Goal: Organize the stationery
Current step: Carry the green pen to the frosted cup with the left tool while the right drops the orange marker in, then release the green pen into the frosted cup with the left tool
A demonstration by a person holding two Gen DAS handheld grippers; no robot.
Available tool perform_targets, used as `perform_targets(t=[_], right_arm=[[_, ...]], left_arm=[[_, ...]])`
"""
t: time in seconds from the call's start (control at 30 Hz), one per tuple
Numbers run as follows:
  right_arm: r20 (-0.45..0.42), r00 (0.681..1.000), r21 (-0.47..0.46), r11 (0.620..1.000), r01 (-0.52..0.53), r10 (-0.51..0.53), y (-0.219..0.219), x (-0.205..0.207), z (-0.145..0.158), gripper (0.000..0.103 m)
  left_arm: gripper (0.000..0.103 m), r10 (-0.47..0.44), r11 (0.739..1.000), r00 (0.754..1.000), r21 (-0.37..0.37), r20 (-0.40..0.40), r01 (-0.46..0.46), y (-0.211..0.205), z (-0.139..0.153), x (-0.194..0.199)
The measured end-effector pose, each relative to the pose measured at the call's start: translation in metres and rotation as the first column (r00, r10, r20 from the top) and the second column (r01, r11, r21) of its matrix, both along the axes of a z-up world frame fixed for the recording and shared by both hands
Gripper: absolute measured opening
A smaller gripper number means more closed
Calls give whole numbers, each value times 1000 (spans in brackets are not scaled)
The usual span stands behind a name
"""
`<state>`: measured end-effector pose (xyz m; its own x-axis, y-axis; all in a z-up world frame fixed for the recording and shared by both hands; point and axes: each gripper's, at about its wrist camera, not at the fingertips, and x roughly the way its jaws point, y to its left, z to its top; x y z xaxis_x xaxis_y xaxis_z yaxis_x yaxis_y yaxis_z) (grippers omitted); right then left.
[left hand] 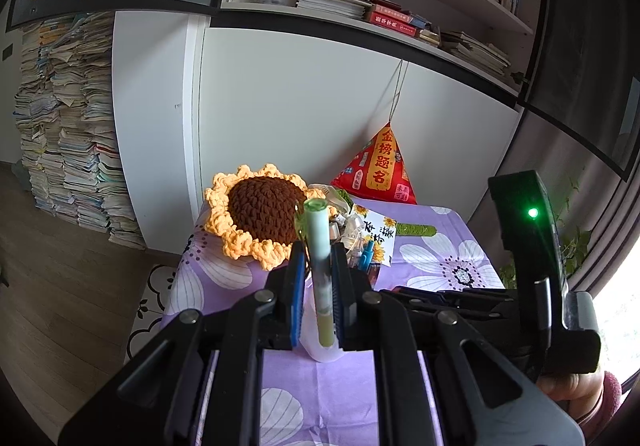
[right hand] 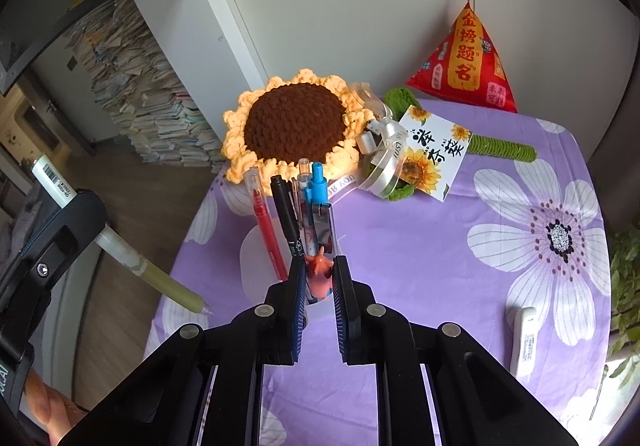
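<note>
A: Describe the pen (left hand: 322, 286) in the left gripper (left hand: 318, 258).

B: Slim plastic barrel, pale mint at the far end, olive at the near end. Its long axis runs along the 2 fingers, cap end pointing away and upward. The ribbed blue pads pinch it.

A: Right gripper (right hand: 318, 266)?

B: Its jaws are pressed onto an orange figure-topped pen (right hand: 319, 272) standing in the white pen holder (right hand: 256, 266), on the purple floral tablecloth (right hand: 420, 246), near the crocheted sunflower (right hand: 292, 126).
</note>
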<state>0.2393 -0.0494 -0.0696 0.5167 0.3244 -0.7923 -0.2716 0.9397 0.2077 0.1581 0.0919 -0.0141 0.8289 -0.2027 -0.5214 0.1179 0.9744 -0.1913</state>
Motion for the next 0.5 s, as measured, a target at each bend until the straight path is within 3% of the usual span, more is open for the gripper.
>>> perform_targets(t=[0.27,0.5], right_arm=[[-8,1000,26,1000,13,-13,-4,-1,0,15],[15,999,42,998,48,-49,-36,-21,5,15]], left_arm=[[10,-6,1000,1000,5,7,6,-2,3,-1],[10,-16,1000,1000,17,24,16,-9,10,4]])
